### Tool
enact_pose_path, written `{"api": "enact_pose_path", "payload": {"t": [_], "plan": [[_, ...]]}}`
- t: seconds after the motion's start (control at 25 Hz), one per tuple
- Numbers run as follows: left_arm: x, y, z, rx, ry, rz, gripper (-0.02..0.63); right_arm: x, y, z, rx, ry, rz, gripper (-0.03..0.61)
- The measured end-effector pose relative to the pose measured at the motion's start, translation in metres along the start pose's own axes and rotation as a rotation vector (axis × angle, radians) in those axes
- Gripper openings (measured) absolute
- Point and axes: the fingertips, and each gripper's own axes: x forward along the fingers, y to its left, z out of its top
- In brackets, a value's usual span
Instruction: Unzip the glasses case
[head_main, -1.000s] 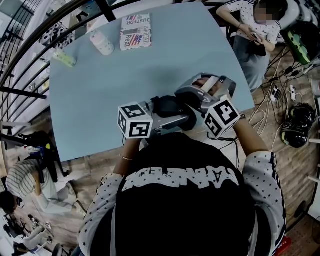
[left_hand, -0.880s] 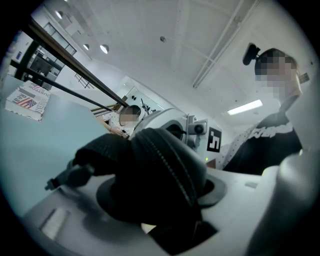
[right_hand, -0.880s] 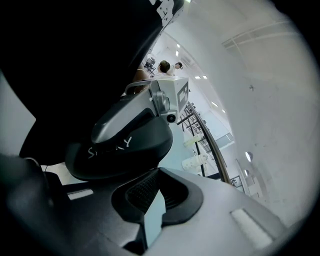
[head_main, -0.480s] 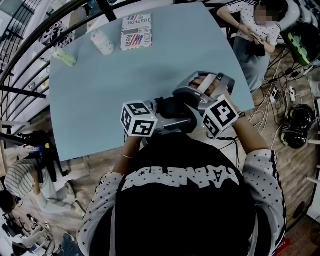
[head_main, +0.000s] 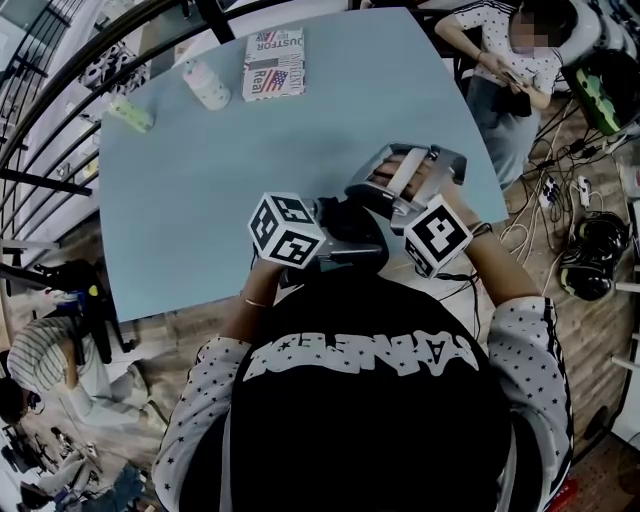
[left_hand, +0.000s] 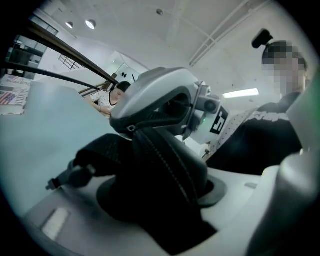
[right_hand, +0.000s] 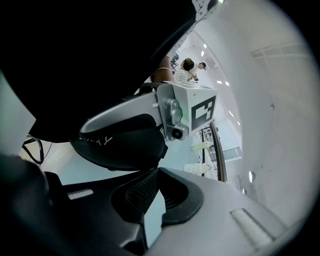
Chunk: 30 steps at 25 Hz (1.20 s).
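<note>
As I read it, my left hand-held gripper (head_main: 362, 240) is clamped on the black glasses case (left_hand: 165, 170). Directly ahead, at the case's far end, the right hand-held gripper (right_hand: 150, 194) has its jaws together (pinching the zipper pull? unclear).

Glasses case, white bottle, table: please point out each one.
glasses case (left_hand: 172, 167), left gripper view, black shell beside the zipper.
white bottle (head_main: 207, 87), head view, middle of its body.
table (head_main: 330, 130), head view, bare blue top.
</note>
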Motion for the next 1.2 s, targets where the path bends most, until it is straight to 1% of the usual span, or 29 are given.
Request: {"api": "enact_pose_path", "payload": {"t": [0.12,0.52,0.6,0.72,0.84,0.92,1.08,1.2], "plan": [[0.004,0.001,-0.005,0.004,0.037,0.002,0.0,0.001,0.002,0.001,-0.04,0.013,0.007,0.006],[0.016,0.004,-0.008,-0.042,0.058,-0.023,0.0,0.003,0.015,0.0,-0.154,0.054,0.056,0.006],[0.017,0.006,-0.008,-0.046,0.049,-0.018,0.0,0.004,0.018,0.001,-0.161,0.056,0.062,0.006],[0.018,0.007,-0.008,-0.036,0.033,-0.001,0.0,0.004,0.017,0.0,-0.139,0.042,0.048,0.009],[0.016,0.009,-0.009,-0.016,0.011,0.023,0.0,0.004,0.011,0.0,-0.089,0.024,-0.005,0.021],[0.013,0.008,-0.006,-0.004,-0.014,0.04,0.0,0.002,0.002,-0.001,-0.029,0.012,-0.056,0.023],[0.004,0.011,0.008,0.029,-0.086,0.096,0.0,-0.006,-0.011,-0.009,0.181,-0.024,-0.156,0.018],[-0.01,0.019,0.025,0.029,-0.198,0.183,0.0,-0.014,-0.018,-0.019,0.372,-0.038,-0.255,0.005]]}}
